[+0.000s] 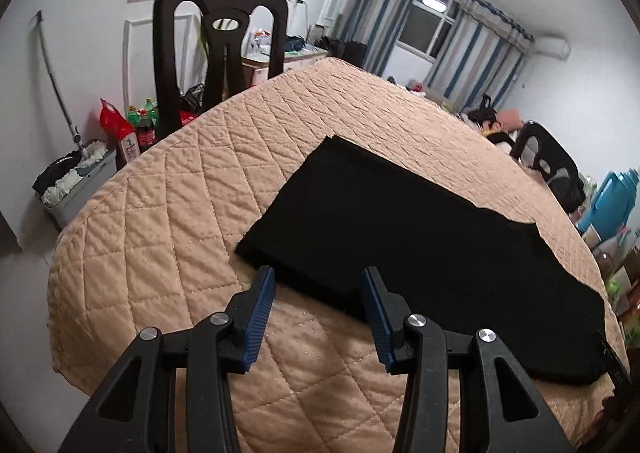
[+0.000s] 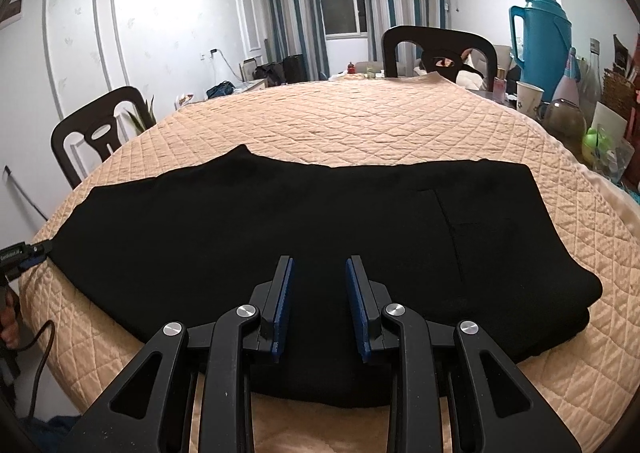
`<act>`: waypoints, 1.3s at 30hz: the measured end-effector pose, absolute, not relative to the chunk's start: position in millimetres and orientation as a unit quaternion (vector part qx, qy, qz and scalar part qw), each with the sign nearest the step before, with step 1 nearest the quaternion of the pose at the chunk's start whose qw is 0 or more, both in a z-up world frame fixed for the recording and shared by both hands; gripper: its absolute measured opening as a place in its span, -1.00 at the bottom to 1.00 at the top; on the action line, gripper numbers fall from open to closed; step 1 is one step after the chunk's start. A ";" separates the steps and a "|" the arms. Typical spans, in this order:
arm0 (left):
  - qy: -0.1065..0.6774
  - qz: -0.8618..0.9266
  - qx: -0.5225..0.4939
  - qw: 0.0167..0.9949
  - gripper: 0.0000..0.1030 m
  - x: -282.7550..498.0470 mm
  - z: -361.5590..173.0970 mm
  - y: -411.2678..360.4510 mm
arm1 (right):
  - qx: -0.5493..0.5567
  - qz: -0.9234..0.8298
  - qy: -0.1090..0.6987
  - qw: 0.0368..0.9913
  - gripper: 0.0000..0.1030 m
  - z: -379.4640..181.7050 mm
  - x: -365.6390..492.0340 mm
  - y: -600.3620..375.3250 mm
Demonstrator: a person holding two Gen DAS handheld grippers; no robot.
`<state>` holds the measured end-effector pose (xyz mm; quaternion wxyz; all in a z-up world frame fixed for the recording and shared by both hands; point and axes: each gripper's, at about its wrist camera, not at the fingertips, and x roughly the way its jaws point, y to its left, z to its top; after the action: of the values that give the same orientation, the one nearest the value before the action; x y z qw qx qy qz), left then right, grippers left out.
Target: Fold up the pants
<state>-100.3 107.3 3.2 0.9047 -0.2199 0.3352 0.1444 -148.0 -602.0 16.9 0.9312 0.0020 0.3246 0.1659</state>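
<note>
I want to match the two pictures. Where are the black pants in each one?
Left wrist view: the pants run from the middle down to the lower right, just ahead of the left gripper.
Right wrist view: the pants stretch across the middle, under the right gripper.
Shared landmark: the window with striped curtains.
</note>
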 end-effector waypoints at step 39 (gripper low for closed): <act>0.346 -0.220 -0.153 0.899 -0.83 -0.7 50.2 -55.4 | 0.059 0.203 0.318 0.924 -0.47 20.5 -148.6 -606.8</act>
<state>-0.7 -55.4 50.2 0.8991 -0.1530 0.3464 -0.2198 -148.6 -606.8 20.5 0.9240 0.0592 0.3184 0.2033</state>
